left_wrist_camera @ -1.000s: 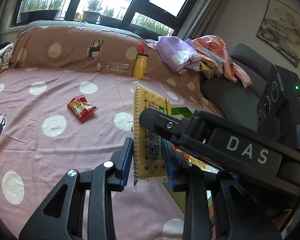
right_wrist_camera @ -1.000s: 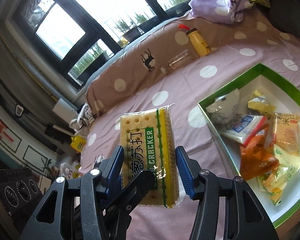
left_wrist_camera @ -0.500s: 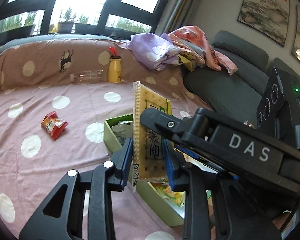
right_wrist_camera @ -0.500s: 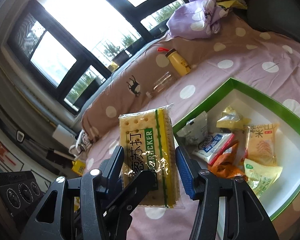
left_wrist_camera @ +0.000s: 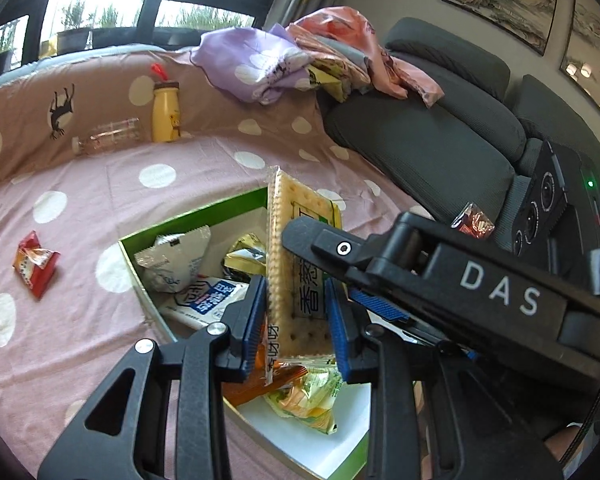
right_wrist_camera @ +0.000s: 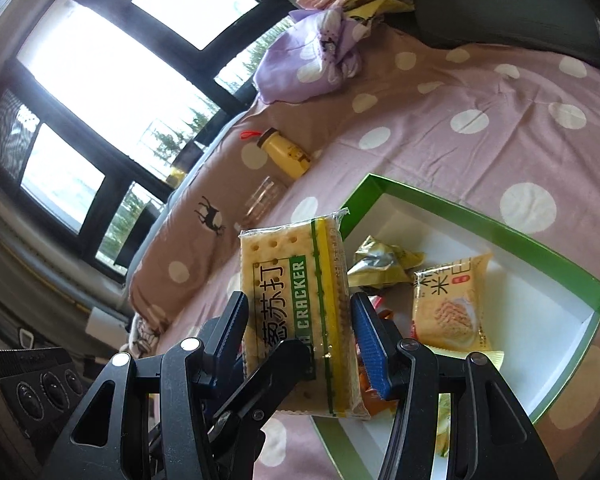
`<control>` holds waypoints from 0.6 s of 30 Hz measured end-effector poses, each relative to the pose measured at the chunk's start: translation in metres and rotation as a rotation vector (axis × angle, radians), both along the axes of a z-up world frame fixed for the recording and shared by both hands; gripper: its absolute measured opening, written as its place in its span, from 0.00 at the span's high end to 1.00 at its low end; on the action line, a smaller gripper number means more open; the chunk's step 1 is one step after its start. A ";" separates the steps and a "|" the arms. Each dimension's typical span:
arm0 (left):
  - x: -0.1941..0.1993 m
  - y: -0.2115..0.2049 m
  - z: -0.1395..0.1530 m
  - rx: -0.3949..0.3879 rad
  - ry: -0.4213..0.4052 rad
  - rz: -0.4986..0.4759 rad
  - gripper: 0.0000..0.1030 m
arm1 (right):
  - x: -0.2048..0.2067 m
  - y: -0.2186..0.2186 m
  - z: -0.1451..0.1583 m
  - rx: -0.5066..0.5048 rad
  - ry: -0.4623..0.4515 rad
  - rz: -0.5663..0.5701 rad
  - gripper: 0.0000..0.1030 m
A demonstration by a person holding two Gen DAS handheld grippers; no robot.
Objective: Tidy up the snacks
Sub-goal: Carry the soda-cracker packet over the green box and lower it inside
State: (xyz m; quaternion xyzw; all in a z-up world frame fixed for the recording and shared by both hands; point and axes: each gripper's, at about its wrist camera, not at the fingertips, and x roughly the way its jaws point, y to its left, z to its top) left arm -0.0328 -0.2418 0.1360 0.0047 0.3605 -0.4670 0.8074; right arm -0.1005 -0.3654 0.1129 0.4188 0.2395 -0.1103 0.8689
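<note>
Both grippers hold one cracker pack (left_wrist_camera: pixel 296 264) at once, above the near corner of the green box (left_wrist_camera: pixel 192 216) on the dotted bed (left_wrist_camera: pixel 80 208). The left gripper (left_wrist_camera: pixel 295 316) pinches the pack across its thin edge, its fingers (left_wrist_camera: pixel 252 316) pressed hard against the wrapper. The right gripper (right_wrist_camera: pixel 300 340) spans the pack's wider face, its fingers (right_wrist_camera: pixel 366 336) spread part way and bearing on both long sides.

The step in hand looks like setting the pack into the box. To do it well, both hands should travel as one, since any drift between them will twist or snap the crackers. The box already holds several snacks: a silver pouch (left_wrist_camera: pixel 172 256), a blue-and-white pack (left_wrist_camera: pixel 208 300) and a gold wrapper (right_wrist_camera: pixel 384 264) crowd the near end, and a yellow rice-cake pack (right_wrist_camera: pixel 448 304) lies beside them. The bare white floor at the far right end (right_wrist_camera: pixel 540 280) seems the better spot. Lower the pack flat there, free one gripper first, then the other, so it does not tip onto its neighbours.

A red snack (left_wrist_camera: pixel 34 264) lies on the bed, well apart from the box, and looks to be left to collect.
</note>
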 end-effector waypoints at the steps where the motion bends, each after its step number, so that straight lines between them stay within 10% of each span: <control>1: 0.001 -0.004 -0.003 0.008 0.008 -0.003 0.72 | 0.001 -0.003 -0.003 0.010 0.010 -0.005 0.45; 18: 0.012 -0.043 -0.037 0.079 0.145 -0.054 0.72 | 0.007 -0.036 -0.037 0.081 0.151 -0.088 0.45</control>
